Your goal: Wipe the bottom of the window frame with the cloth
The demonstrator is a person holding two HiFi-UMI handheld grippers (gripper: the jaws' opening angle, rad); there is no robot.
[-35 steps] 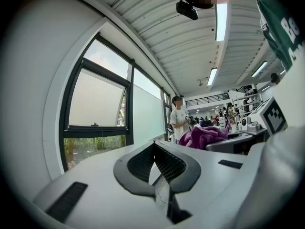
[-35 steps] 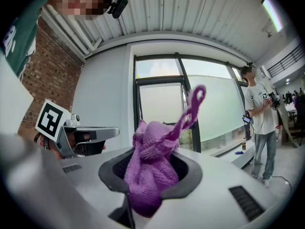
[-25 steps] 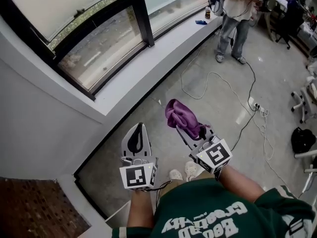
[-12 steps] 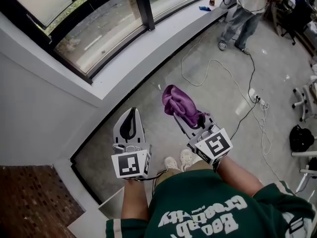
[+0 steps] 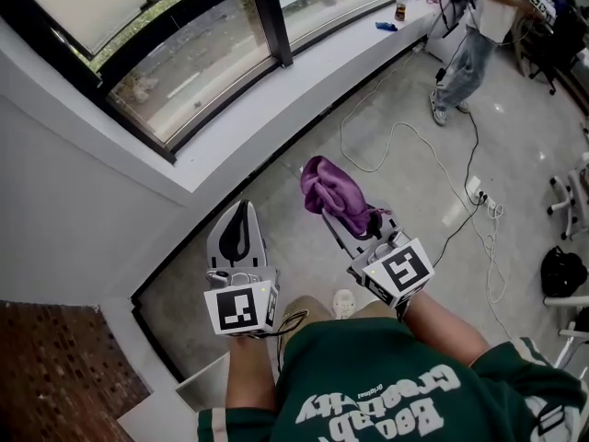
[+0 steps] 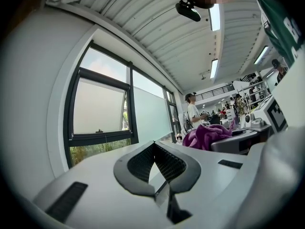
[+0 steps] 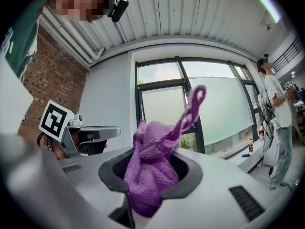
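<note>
Right gripper is clenched on the purple cloth. The cloth bunches up out of the jaws, and one loose strip of it sticks upward. Gripper and cloth hang over the floor, facing the window frame but well apart from it. Left gripper is level with the right one and equally far from the frame. Its jaws are closed tip to tip with nothing between them.

The dark window frame runs along the wall, with a thick upright post dividing the panes. Directly below its bottom rail lies the pale sill, which follows the frame's whole length. The grey floor spreads out from the wall under the frame. Another person stands near the frame's far end, just beside the sill. A white cable loops across the floor between that person and the wall below the frame. A small bottle and a blue object rest on the sill under the frame's far end.
</note>
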